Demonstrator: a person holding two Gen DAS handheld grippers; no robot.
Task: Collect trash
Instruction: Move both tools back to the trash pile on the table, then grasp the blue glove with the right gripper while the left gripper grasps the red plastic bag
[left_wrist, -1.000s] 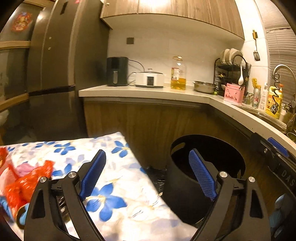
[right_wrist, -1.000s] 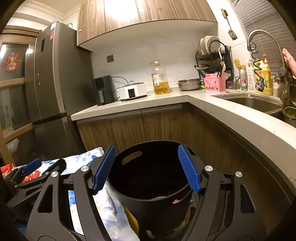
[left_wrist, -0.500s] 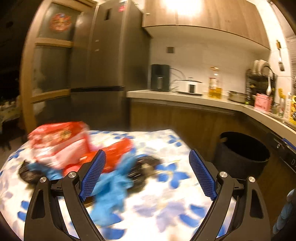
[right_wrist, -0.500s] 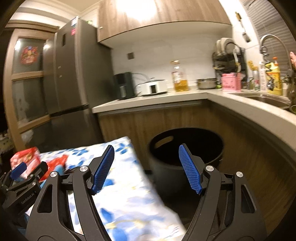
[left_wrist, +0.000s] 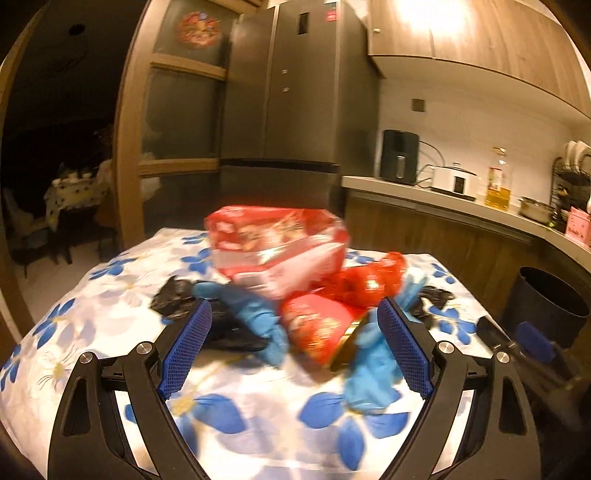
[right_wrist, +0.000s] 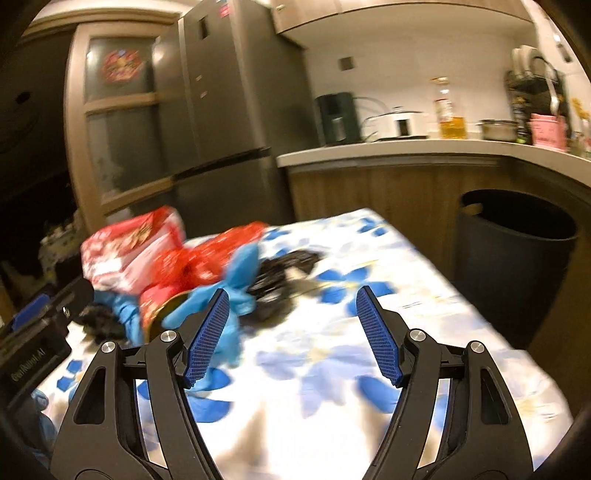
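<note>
A pile of trash lies on a table with a blue-flowered cloth (left_wrist: 122, 291): a large red and white package (left_wrist: 277, 247), a smaller red wrapper (left_wrist: 317, 328), crumpled red plastic (left_wrist: 369, 280), blue gloves (left_wrist: 255, 314) and black plastic (left_wrist: 173, 299). My left gripper (left_wrist: 293, 350) is open, its fingers either side of the red wrapper, just short of it. My right gripper (right_wrist: 291, 332) is open and empty over the cloth (right_wrist: 369, 288), right of the pile (right_wrist: 177, 266). A black bin (right_wrist: 513, 258) stands off the table's right edge; it also shows in the left wrist view (left_wrist: 546, 306).
A grey fridge (left_wrist: 295, 96) stands behind the table. A kitchen counter (right_wrist: 406, 147) with an appliance, cooker, oil bottle and pot runs along the right. The other gripper (left_wrist: 528, 347) shows at the right in the left view. A dark room opens to the left.
Both grippers have swung left from the black bin to the table. The trash pile is now centred in front of my left gripper. Both stay open and empty.
</note>
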